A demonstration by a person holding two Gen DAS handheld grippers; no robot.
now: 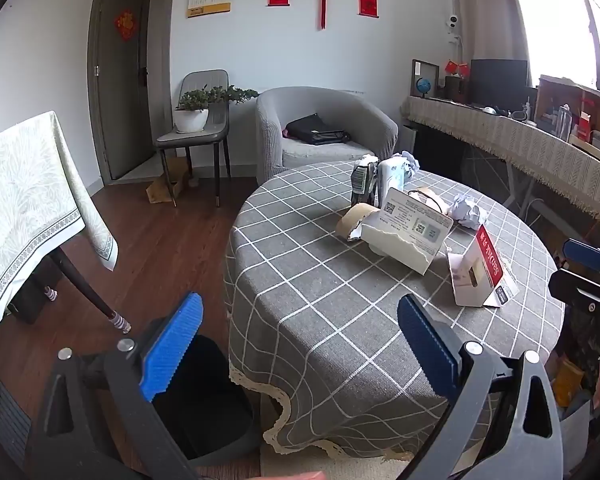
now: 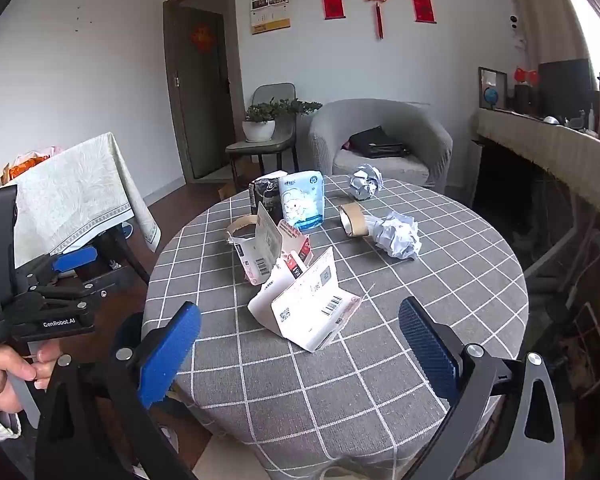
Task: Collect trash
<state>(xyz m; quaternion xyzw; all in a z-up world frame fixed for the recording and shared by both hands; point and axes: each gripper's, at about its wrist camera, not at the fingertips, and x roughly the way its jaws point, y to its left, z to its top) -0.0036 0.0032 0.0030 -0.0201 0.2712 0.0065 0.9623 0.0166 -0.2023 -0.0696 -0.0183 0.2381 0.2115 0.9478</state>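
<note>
Nothing looks collected yet: torn cartons [image 2: 312,312], crumpled paper [image 2: 398,240] and tape cores [image 2: 352,220] still litter the bench [image 2: 380,380]. Left gripper [image 1: 300,336] and right gripper [image 2: 300,340] both gape empty; black bin [image 1: 208,400], lower left, waits.

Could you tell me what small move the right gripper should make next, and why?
Probably ease the right gripper forward and down onto the torn white box. Its jaws stand wide open and empty, and that box is the nearest trash on the checked table, straight ahead between the fingers.
</note>
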